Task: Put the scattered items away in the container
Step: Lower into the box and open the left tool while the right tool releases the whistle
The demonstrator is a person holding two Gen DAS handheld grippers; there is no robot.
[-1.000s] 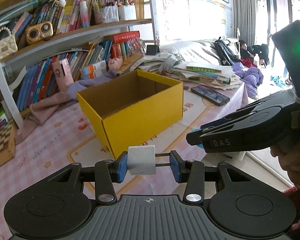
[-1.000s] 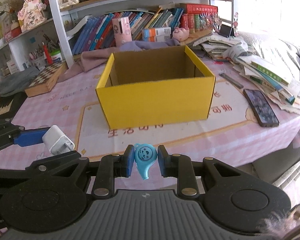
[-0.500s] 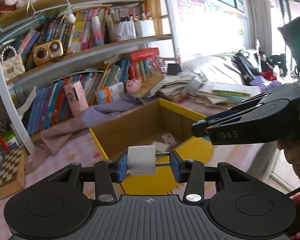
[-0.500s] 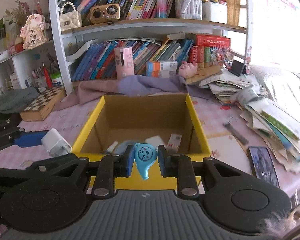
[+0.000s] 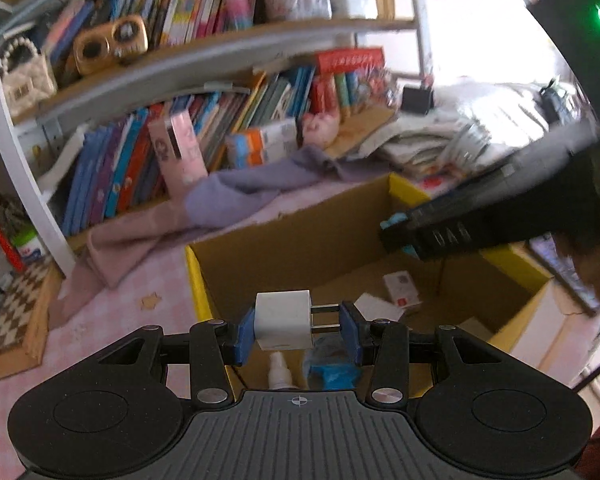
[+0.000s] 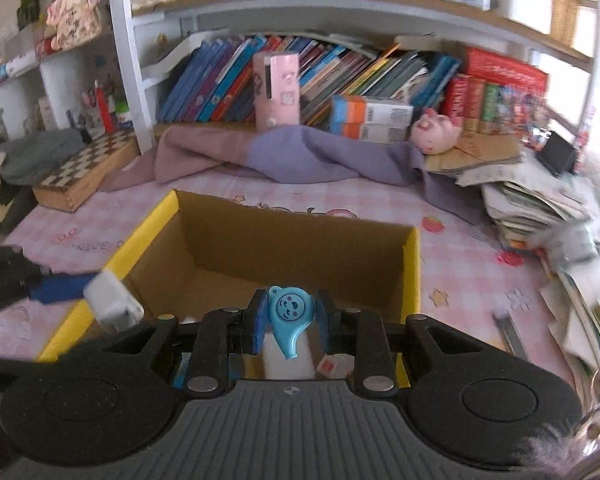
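- Gripping a white charger, the left gripper pinches it by body and prongs over the yellow box.
- The right gripper is clamped tight on a blue whistle, above the box's open top.
- Cards lie inside.

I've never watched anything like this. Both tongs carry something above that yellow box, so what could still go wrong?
1. The left tongs pinch the white plug adapter between its body and its thin prongs; it might twist or slip.
2. The adapter sits near the yellow box's left rim in the right view, so it may fall outside.
3. The right tongs with the blue whistle work close by; they could bump.
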